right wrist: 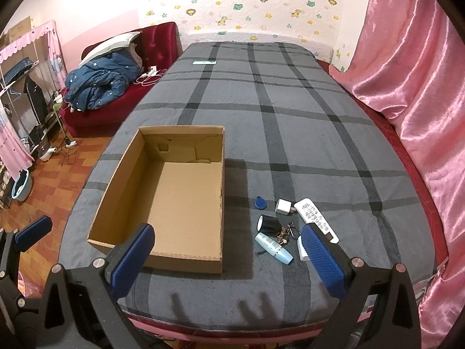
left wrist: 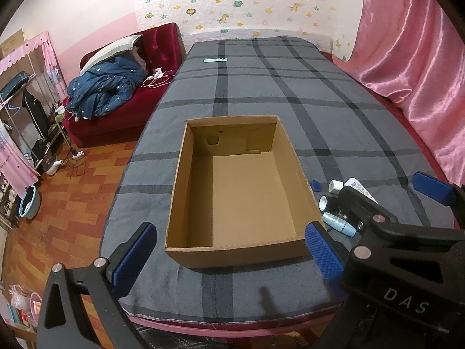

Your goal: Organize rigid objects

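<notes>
Cardboard box (right wrist: 162, 192), one blue tag (right wrist: 258, 202), one white remote (right wrist: 315, 219), one charger (right wrist: 283, 206)

One cardboard box (right wrist: 162, 195), one remote (right wrist: 315, 218), one charger (right wrist: 284, 206), one blue tag (right wrist: 258, 202)

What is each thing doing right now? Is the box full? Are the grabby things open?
Cardboard box: open, empty.
Left hand-held gripper: open, holding nothing.
Right hand-held gripper: open, holding nothing.
Light blue tube: lying on its side, outside the box.
White remote: lying flat on the blanket.
Blue key fob: flat on the blanket.
White charger plug: on the blanket, unplugged.
</notes>
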`<state>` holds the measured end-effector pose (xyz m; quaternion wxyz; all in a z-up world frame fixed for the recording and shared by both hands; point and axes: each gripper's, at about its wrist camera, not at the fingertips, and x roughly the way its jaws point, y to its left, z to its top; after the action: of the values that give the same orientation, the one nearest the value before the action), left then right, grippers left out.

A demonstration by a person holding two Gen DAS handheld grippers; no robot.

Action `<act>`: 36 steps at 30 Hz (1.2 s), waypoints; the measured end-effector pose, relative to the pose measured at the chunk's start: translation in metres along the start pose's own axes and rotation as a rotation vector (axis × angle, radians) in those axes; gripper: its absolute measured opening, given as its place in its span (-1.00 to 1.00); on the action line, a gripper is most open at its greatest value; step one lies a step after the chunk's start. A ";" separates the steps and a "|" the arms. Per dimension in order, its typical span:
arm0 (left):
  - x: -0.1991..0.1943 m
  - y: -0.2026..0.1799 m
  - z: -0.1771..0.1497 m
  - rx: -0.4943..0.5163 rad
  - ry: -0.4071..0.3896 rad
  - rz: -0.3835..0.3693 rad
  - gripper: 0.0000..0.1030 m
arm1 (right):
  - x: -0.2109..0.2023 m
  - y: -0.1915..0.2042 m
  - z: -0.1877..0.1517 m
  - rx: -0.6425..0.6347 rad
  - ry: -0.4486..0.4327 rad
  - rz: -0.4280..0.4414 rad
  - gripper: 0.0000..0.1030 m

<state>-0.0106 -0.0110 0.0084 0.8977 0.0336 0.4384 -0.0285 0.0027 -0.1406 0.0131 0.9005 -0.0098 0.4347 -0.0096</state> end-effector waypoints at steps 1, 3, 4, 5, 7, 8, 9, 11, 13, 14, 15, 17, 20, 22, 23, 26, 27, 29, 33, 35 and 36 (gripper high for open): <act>-0.001 0.000 -0.001 -0.001 -0.001 -0.001 1.00 | -0.001 0.000 0.000 0.000 0.000 -0.001 1.00; -0.002 -0.001 -0.001 -0.004 -0.001 -0.004 1.00 | -0.001 -0.001 -0.001 -0.002 -0.001 0.000 1.00; -0.002 -0.001 -0.001 -0.004 0.000 -0.004 1.00 | -0.002 -0.002 -0.001 -0.003 -0.002 -0.001 1.00; -0.003 -0.001 -0.001 -0.003 -0.002 -0.004 1.00 | -0.003 -0.003 -0.002 -0.002 -0.004 -0.001 1.00; -0.003 -0.001 0.000 -0.004 -0.003 -0.001 1.00 | -0.005 -0.004 -0.002 -0.001 -0.005 0.002 1.00; -0.003 -0.002 0.000 -0.003 -0.003 0.001 1.00 | -0.004 -0.002 -0.002 -0.006 -0.005 -0.001 1.00; -0.004 -0.002 0.000 -0.003 -0.004 0.001 1.00 | -0.005 -0.002 -0.002 -0.009 -0.008 -0.002 1.00; -0.004 -0.002 0.000 -0.001 -0.002 0.002 1.00 | -0.007 -0.002 -0.002 -0.011 -0.010 -0.003 1.00; -0.004 -0.001 0.000 0.003 -0.005 -0.002 1.00 | -0.007 -0.002 -0.002 -0.005 -0.008 0.000 1.00; -0.004 -0.003 0.000 0.004 -0.006 -0.002 1.00 | -0.008 -0.002 -0.001 -0.005 -0.008 -0.001 1.00; -0.005 -0.003 0.000 0.005 -0.008 -0.003 1.00 | -0.009 -0.002 0.000 -0.006 -0.009 -0.003 1.00; -0.005 -0.002 0.000 0.005 -0.009 -0.003 1.00 | -0.009 -0.002 0.001 -0.006 -0.010 -0.002 1.00; -0.005 -0.003 0.002 0.011 -0.010 0.004 1.00 | -0.009 -0.003 0.002 -0.005 -0.011 0.001 1.00; -0.006 -0.003 0.003 0.012 -0.012 0.003 1.00 | -0.009 -0.003 0.003 -0.005 -0.015 0.001 1.00; -0.006 -0.003 0.003 0.012 -0.014 0.003 1.00 | -0.009 -0.003 0.003 -0.004 -0.016 0.002 1.00; -0.006 -0.005 0.002 0.014 -0.016 0.002 1.00 | -0.009 -0.005 0.002 -0.001 -0.016 0.005 1.00; -0.007 -0.005 0.002 0.016 -0.018 0.002 1.00 | -0.010 -0.004 0.002 -0.002 -0.017 0.005 1.00; -0.008 -0.006 0.003 0.020 -0.023 0.006 1.00 | -0.010 -0.005 0.002 -0.001 -0.024 0.006 1.00; -0.007 -0.007 0.003 0.024 -0.024 0.008 1.00 | -0.009 -0.006 0.001 0.000 -0.028 0.009 1.00; -0.007 -0.007 0.002 0.025 -0.025 0.009 1.00 | -0.007 -0.007 0.001 0.002 -0.025 0.012 1.00; -0.007 -0.007 0.002 0.025 -0.026 0.007 1.00 | -0.007 -0.007 0.000 0.003 -0.026 0.014 1.00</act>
<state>-0.0139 -0.0185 0.0148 0.9029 0.0461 0.4263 -0.0312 -0.0014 -0.1473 0.0190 0.9060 -0.0056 0.4232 -0.0039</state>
